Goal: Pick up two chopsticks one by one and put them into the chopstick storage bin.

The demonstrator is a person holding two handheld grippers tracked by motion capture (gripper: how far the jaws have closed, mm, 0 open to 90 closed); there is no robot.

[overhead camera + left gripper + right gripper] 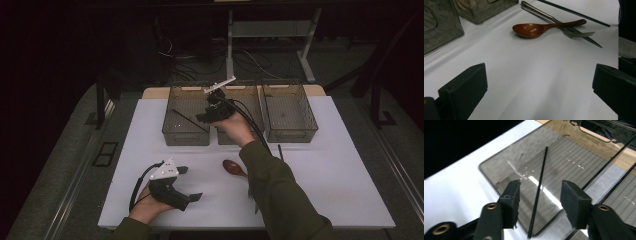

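A thin black chopstick lies slanted in the left translucent bin, its near end resting over the rim. My right gripper hovers open just above it, one jaw on each side, touching nothing. In the high view that gripper sits over the left bin. My left gripper rests open and empty near the table's front left. Ahead of the left gripper lie a brown wooden spoon, a metal fork and a second black chopstick.
A middle bin and a right bin stand beside the left one at the back of the white table. The spoon and the loose chopstick lie mid-table by the right forearm.
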